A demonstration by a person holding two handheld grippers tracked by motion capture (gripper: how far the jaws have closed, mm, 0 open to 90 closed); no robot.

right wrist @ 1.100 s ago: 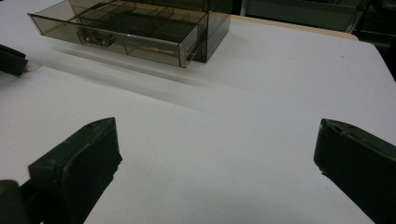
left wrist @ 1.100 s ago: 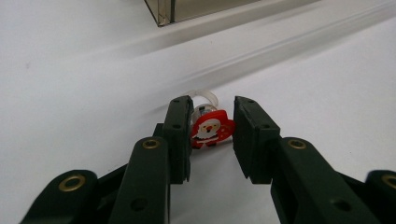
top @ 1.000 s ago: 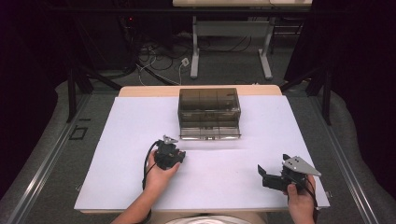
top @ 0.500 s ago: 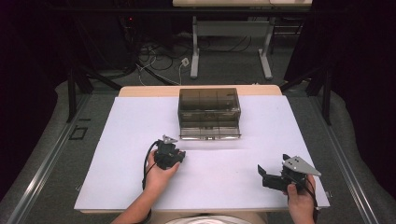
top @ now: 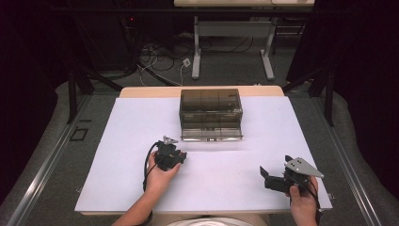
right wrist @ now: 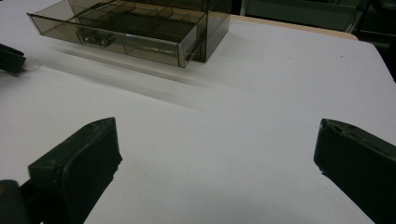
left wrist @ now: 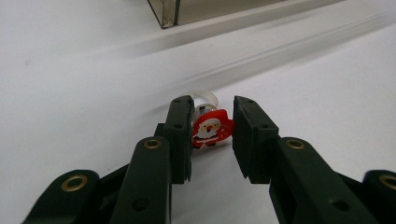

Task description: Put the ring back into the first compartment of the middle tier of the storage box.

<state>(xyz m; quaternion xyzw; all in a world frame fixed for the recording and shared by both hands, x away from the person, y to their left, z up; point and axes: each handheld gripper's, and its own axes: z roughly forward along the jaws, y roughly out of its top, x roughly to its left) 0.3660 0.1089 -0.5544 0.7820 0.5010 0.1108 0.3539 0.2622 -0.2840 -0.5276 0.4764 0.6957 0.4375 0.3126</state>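
High view: toward the left of the white table (top: 122,141), the left gripper (top: 178,155) sits low on the surface, just in front of the smoky clear drawer box (top: 211,101), whose bottom drawer (top: 211,131) is pulled out toward the person. In the left gripper view the black jaws are clamped on a small Santa figure ring (left wrist: 211,128): the red and white Santa charm sits pinched between the two pads, and its clear plastic band pokes out behind them, down at the white tabletop. A corner of the drawer box stands beyond, at the top of that view. Over at the right edge of the table, well apart from the box, the right gripper (top: 269,179) is held in the person's hand with its jaws spread wide and nothing between them; the right gripper view looks across the bare white surface to the open drawer.
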